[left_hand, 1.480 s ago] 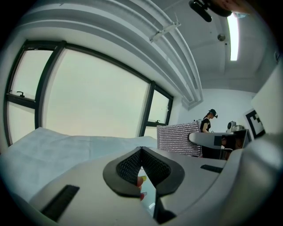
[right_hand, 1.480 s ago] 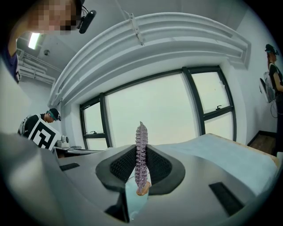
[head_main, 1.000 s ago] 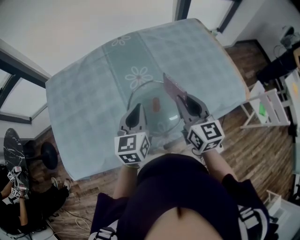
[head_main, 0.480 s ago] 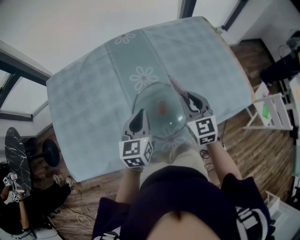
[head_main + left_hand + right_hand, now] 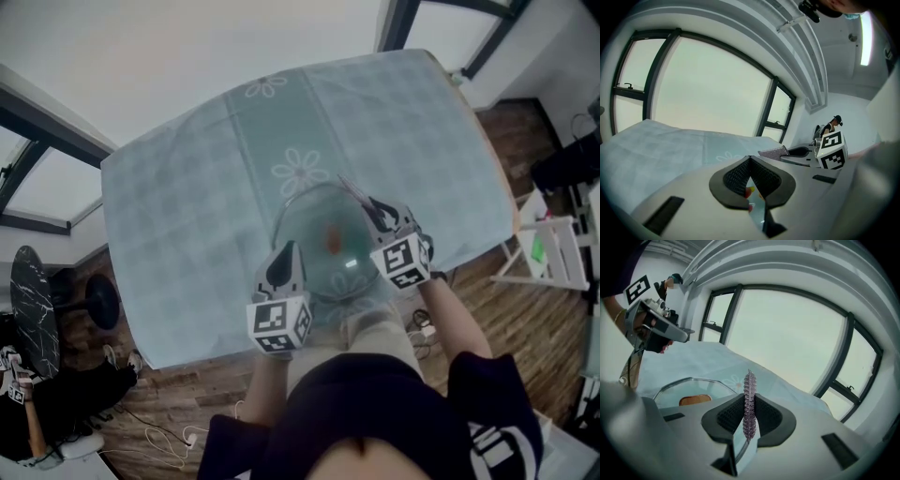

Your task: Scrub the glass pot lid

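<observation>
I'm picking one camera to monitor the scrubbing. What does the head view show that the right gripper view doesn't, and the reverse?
Only the head view: the whole table, the wooden floor around it and the person's torso.

Only the right gripper view: a close look at the right gripper, its jaws pressed shut on the purple scrub cloth, which is seen edge-on, and the ceiling.

Both: the glass lid with its brown knob, part of the table, the left gripper, and the right gripper with its cloth.
</observation>
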`<state>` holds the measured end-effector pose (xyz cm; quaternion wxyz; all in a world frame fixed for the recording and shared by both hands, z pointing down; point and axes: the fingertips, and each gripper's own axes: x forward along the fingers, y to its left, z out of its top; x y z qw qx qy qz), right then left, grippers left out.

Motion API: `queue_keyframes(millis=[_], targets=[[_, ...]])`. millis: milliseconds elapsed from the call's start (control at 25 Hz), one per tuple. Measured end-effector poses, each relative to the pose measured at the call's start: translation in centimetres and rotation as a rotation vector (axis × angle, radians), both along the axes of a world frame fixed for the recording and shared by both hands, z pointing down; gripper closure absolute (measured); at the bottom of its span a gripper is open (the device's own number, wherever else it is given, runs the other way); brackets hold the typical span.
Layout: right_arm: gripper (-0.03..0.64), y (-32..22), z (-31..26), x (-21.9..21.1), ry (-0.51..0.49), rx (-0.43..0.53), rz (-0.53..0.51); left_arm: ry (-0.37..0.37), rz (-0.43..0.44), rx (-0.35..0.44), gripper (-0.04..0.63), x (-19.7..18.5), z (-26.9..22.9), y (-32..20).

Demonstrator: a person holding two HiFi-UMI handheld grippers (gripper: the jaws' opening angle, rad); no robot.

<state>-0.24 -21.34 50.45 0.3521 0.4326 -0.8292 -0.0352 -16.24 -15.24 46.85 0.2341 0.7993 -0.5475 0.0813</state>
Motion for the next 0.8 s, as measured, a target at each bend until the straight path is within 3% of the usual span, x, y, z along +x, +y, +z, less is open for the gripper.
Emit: queue_keyframes(millis=[320, 800], targets=[[0.551, 0.1, 3.0, -0.7, 0.158, -0.016, -0.186, 0.001, -0.051, -0.02, 0.597, 0.3, 0.6, -0.3], [0.551, 1.3, 6.1, -1.8, 0.252, -0.066, -0.359, -0.002, -0.067, -0.027, 0.596, 1.0, 0.8, -0.3]])
